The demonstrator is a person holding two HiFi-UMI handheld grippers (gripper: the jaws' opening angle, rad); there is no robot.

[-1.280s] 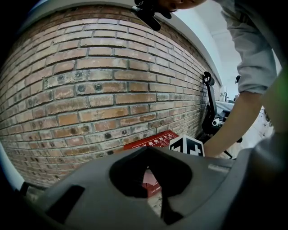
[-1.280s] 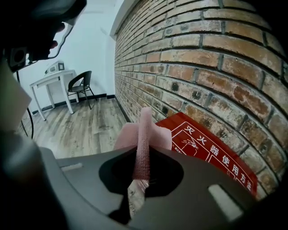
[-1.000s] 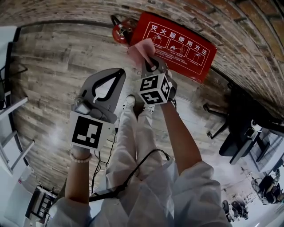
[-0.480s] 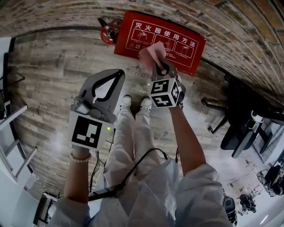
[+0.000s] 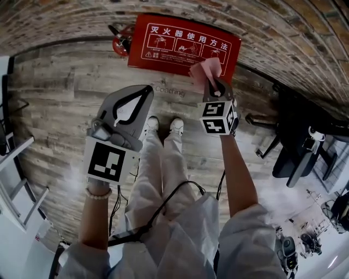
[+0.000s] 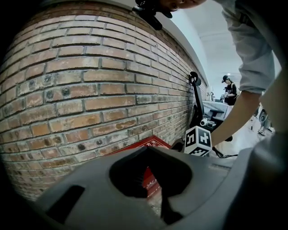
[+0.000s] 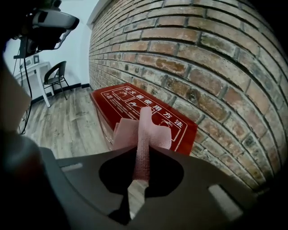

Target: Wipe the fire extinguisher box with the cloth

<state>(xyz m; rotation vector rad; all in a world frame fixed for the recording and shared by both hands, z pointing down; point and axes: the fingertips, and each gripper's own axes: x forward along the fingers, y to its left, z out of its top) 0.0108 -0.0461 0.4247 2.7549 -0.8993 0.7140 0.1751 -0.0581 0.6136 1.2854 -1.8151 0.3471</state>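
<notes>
Pink cloth (image 7: pixel 148 132) is clamped in the jaws of the right gripper (image 7: pixel 143 150) and held over the right end of the red fire extinguisher box (image 5: pixel 163 43); contact can't be confirmed. Box is set on the wooden floor (image 5: pixel 65 82) against the brick wall (image 5: pixel 82 16). Left gripper (image 6: pixel 150 149) jaws are closed together on nothing, short of the box.
</notes>
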